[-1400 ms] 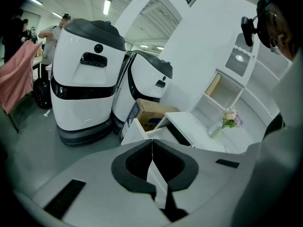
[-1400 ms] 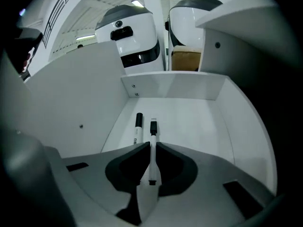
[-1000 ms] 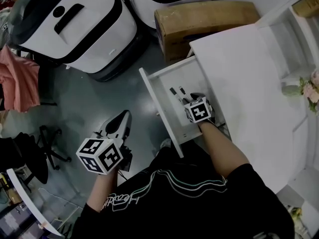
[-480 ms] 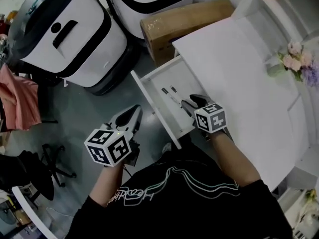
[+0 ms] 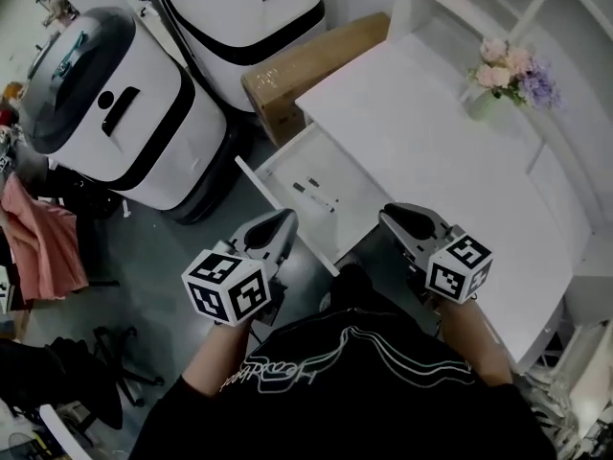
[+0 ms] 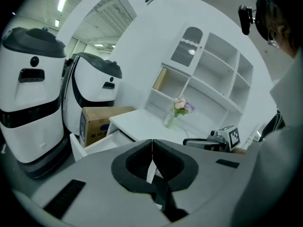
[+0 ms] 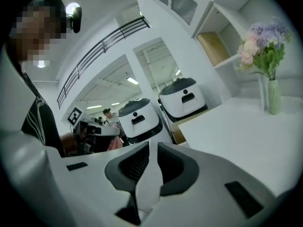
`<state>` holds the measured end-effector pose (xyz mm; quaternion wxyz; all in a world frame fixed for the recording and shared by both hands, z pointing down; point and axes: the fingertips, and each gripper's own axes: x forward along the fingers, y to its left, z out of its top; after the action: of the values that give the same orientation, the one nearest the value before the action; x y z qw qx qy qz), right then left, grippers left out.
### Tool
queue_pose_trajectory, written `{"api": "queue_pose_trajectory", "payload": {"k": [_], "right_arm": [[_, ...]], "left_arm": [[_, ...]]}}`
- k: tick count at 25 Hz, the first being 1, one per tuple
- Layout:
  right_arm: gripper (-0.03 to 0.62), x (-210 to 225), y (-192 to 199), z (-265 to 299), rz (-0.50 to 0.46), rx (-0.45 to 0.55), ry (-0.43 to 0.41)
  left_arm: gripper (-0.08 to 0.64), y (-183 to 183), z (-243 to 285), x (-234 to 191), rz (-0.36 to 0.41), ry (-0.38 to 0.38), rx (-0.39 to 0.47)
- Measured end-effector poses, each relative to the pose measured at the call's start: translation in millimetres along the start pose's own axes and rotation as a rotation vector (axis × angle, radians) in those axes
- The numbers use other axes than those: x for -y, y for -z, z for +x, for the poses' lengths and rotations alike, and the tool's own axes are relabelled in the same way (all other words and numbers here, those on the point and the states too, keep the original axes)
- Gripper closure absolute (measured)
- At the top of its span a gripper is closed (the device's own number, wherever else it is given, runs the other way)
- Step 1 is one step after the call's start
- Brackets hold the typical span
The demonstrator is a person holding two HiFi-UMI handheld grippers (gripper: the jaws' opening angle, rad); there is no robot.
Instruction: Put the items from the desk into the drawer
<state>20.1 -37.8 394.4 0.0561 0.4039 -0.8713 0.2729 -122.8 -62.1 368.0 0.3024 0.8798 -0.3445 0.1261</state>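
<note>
The white drawer (image 5: 337,172) stands pulled out from the white desk (image 5: 431,132), with two dark pens (image 5: 314,195) lying on its floor. My left gripper (image 5: 278,223) hovers over the floor just left of the drawer front; its jaws are shut with nothing in them (image 6: 152,143). At the desk's near edge, right of the drawer, my right gripper (image 5: 397,217) is held up with its jaws a narrow gap apart and nothing between them (image 7: 153,145). The desk top near me is bare.
A vase of flowers (image 5: 508,70) stands at the desk's far right, below white shelves. A cardboard box (image 5: 306,65) and two big white machines (image 5: 105,113) crowd the floor beyond the drawer. Pink cloth (image 5: 38,238) and a chair base (image 5: 115,372) lie to the left.
My right gripper has come up out of the drawer and back toward me, beside the desk edge. The left gripper has moved a little right and up. The head view has swung.
</note>
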Motion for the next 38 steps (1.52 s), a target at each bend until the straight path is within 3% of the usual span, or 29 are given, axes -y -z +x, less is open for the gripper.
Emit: {"api": "queue_pose_trajectory", "payload": {"k": [4,12,17,38], "right_arm": [[0.531,-34.3,-33.2,-36.2,-0.049,0.085,-0.060],[0.538,-76.7,-74.0,-67.2,-0.127,0.200,-0.068],[0.540,-90.6,-71.4,-64.0,-0.178,0.190,-0.047],[0.540,-103.0,-53.8,-47.9,-0.178,0.130,-0.054]], "left_arm": [[0.538,-11.7,-12.7,39.2,0.074,0.065,0.017],[0.540,-34.5,-42.3,96.5,0.182,0.174,0.077],[0.538,-30.1,-47.3,99.3,0.185,0.187,0.071],[0.540,-18.2,-51.7,96.5,0.174,0.196,0.069]]}}
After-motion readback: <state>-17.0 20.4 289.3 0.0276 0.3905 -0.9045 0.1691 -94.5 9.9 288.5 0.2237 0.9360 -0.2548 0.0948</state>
